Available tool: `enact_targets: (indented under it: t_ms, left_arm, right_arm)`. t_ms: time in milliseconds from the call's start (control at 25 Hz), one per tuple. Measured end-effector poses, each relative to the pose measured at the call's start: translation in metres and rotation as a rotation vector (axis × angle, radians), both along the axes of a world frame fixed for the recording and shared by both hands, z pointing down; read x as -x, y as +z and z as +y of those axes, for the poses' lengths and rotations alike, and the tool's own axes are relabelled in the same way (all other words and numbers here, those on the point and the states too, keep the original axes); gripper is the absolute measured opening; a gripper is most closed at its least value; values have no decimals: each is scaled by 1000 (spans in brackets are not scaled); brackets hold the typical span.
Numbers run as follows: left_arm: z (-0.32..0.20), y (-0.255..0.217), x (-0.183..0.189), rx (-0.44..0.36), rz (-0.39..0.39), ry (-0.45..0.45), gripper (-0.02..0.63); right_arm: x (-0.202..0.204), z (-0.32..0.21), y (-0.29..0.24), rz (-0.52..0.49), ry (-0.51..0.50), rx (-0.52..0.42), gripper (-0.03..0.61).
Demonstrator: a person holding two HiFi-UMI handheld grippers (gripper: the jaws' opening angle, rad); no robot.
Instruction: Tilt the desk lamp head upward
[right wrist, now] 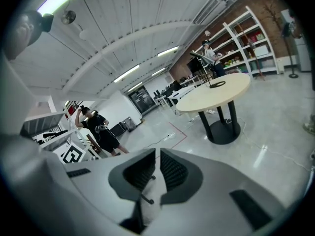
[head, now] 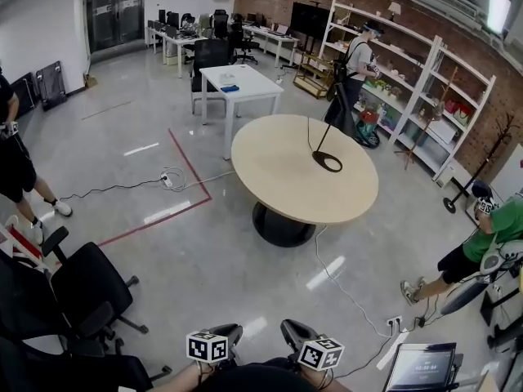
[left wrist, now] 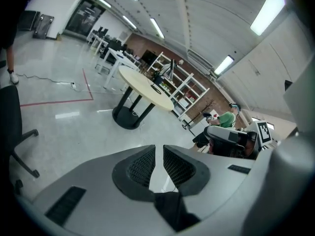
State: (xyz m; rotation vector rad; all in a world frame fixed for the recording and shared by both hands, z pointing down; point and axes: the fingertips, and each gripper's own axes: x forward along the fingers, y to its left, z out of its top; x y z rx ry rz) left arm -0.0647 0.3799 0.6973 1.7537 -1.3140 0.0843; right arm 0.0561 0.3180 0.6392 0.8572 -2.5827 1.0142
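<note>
Left gripper (left wrist: 155, 149): jaws closed, nothing between them. Right gripper (right wrist: 157, 152): jaws closed, empty. Both are low, close to the body. Desk lamp (head: 320, 157) stands on the round surface (head: 278, 178), well apart from both, ahead.

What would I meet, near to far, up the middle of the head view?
Left tool and right tool, side by side → round beige table bearing the black desk lamp → white rectangular table → black office chair → dark glass doors.
</note>
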Motion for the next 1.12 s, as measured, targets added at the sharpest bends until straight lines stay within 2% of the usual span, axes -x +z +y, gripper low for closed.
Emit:
enact_targets:
  t_ms: [360, 480, 680, 1120]
  left_arm:
    - [-27, 12, -2, 50, 18, 41, 54]
    - [-44, 11, 11, 57, 1, 9, 54]
    - [-88, 4, 35, 50, -30, -62, 54]
    - [-194, -9, 29, 41, -78, -96, 54]
  right_arm:
    - [-1, -32, 12, 11, 40, 55, 31]
    - [9, -55, 12, -8, 32, 69, 31]
    - [38, -106, 7, -32, -50, 46, 31]
    - [41, -219, 3, -68, -107, 44, 31]
